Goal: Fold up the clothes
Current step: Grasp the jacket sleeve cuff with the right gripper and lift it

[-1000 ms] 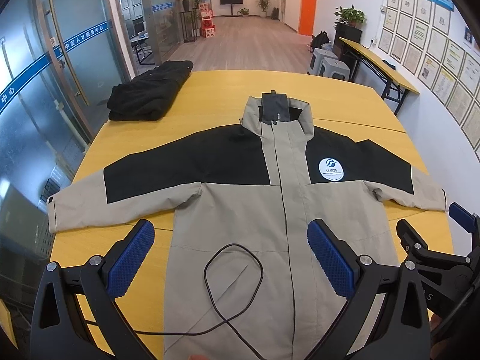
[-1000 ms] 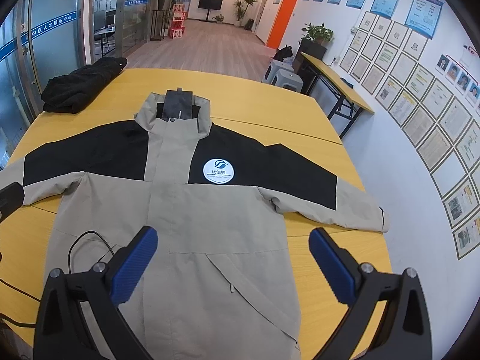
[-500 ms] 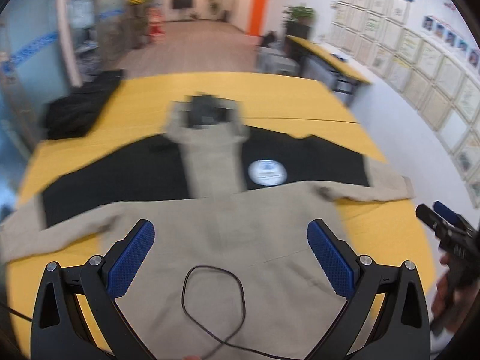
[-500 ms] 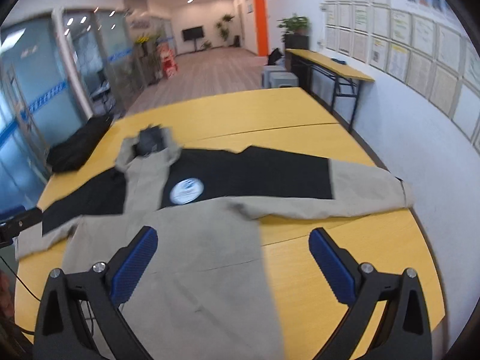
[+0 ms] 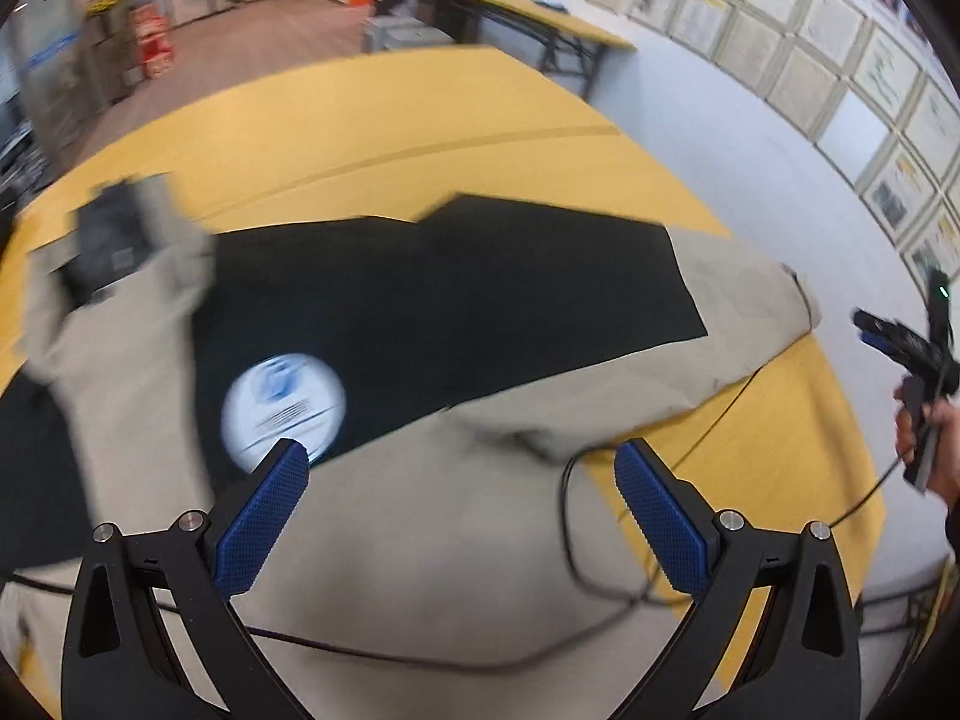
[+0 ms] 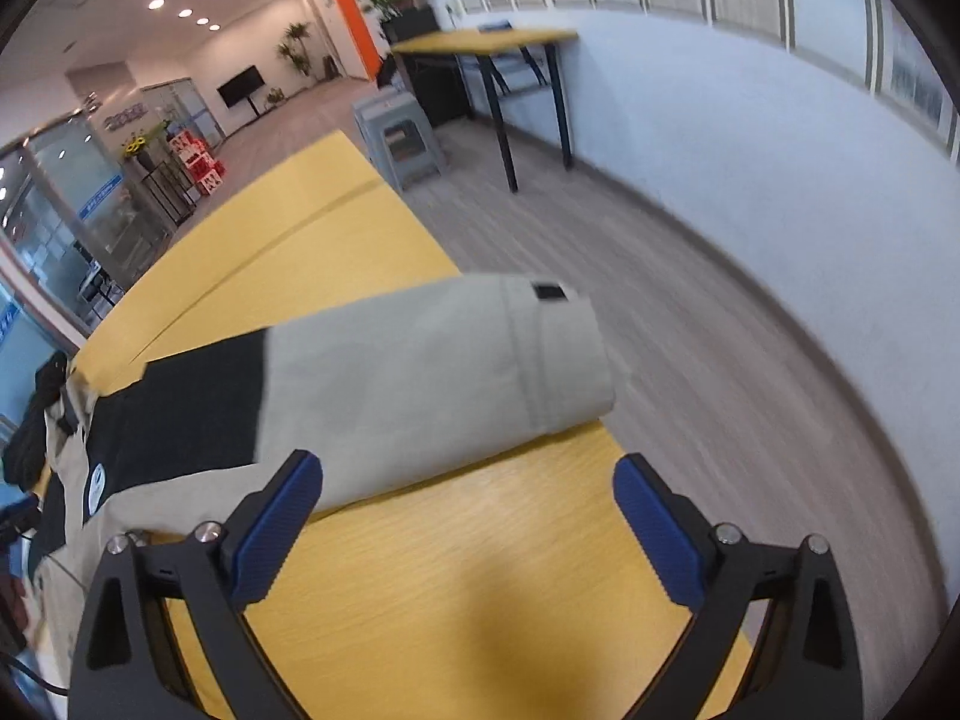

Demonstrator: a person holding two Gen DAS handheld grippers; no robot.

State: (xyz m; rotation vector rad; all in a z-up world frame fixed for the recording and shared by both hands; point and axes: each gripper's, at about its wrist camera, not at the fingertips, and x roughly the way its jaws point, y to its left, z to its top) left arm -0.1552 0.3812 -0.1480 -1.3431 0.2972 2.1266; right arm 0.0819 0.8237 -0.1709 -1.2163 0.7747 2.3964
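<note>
A beige and black jacket [image 5: 420, 510] lies spread flat, front up, on the yellow table [image 5: 420, 108]. My left gripper [image 5: 461, 468] hangs open over its chest, beside the round white logo [image 5: 282, 402], with nothing between the fingers. My right gripper [image 6: 468, 480] hovers just short of the beige sleeve cuff [image 6: 540, 354] at the table's right edge; its jaws are closing, wide apart, and only bare table lies between them. In the left wrist view the right gripper [image 5: 900, 342] shows at the far right, held by a hand.
A black cable [image 5: 576, 540] loops across the jacket and runs off to the right. The table edge [image 6: 678, 540] drops to grey floor right of the cuff. A side table [image 6: 492, 42] and stools [image 6: 402, 138] stand by the wall.
Both grippers swept to the right and lower. The left one went from the hem toward the chest and right armpit. The right one reached the right sleeve cuff, and both views rolled.
</note>
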